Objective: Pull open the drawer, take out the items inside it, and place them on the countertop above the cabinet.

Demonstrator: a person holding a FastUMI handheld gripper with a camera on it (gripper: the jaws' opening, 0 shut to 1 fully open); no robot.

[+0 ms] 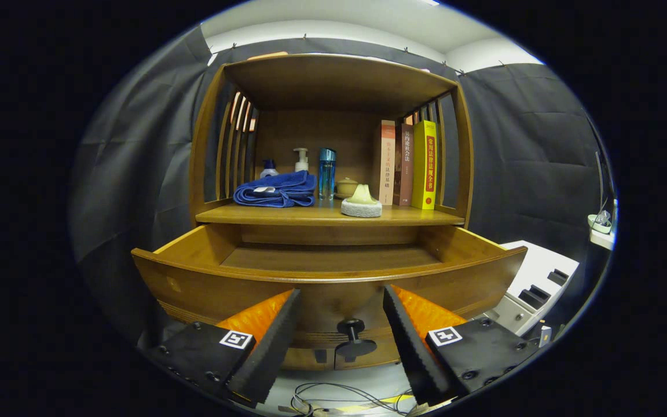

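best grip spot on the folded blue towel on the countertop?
Probably the folded blue towel by its thick rounded fold facing front, approached straight from the front over the open drawer, fingers above and below the roll. Bottles stand close behind it. Gripper is open, astride the drawer knob.

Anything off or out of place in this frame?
Nothing damaged or spilled. The wooden drawer is pulled open and its visible floor looks bare. The folded blue towel and pale green cone on a grey pad sit on the shelf above. The gripper is open, flanking the black knob.
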